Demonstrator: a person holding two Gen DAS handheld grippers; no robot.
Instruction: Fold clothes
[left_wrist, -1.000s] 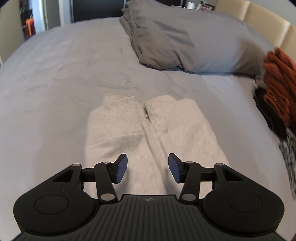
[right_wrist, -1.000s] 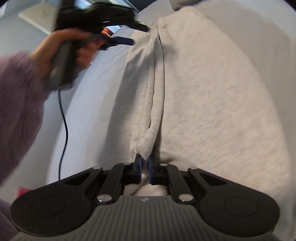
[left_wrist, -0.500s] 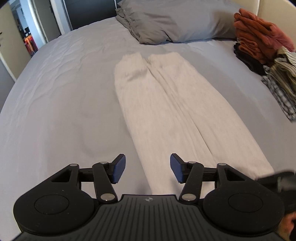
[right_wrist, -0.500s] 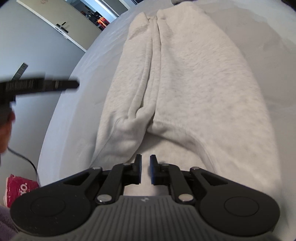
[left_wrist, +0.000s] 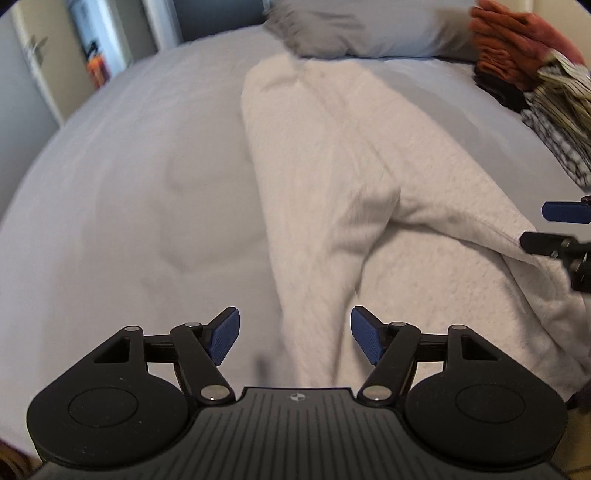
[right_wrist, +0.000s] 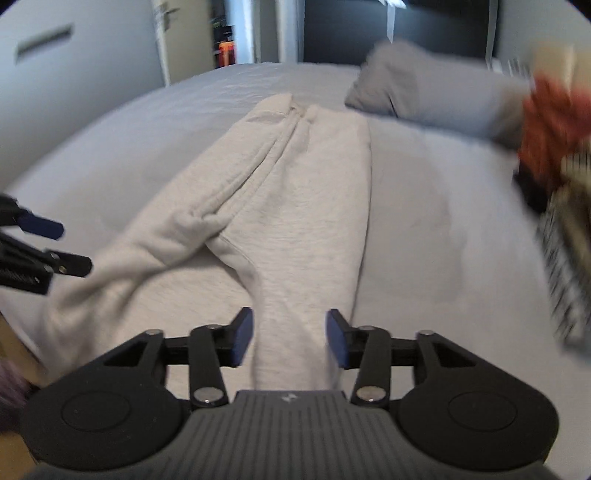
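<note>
Pale grey sweatpants (left_wrist: 332, 177) lie lengthwise on the grey bed (left_wrist: 129, 184), legs stretched toward the pillow, waist end nearest me. They also show in the right wrist view (right_wrist: 295, 206). My left gripper (left_wrist: 295, 339) is open and empty, jaws wide, over the near left edge of the pants. My right gripper (right_wrist: 290, 339) is open and empty, straddling the near end of the right leg. The right gripper's fingers (left_wrist: 561, 212) show at the left wrist view's right edge, beside the waistband. The left gripper's fingers (right_wrist: 40, 227) show at the right wrist view's left edge.
A grey pillow (left_wrist: 369, 29) lies at the head of the bed, also seen in the right wrist view (right_wrist: 424, 85). A pile of orange, black and striped clothes (left_wrist: 535, 74) sits on the bed's right side. A doorway (right_wrist: 229, 37) is at the far left.
My right gripper has let go of the pants and opened wide. Both grippers have pulled back to the waist end of the pants. The left gripper stayed open.
</note>
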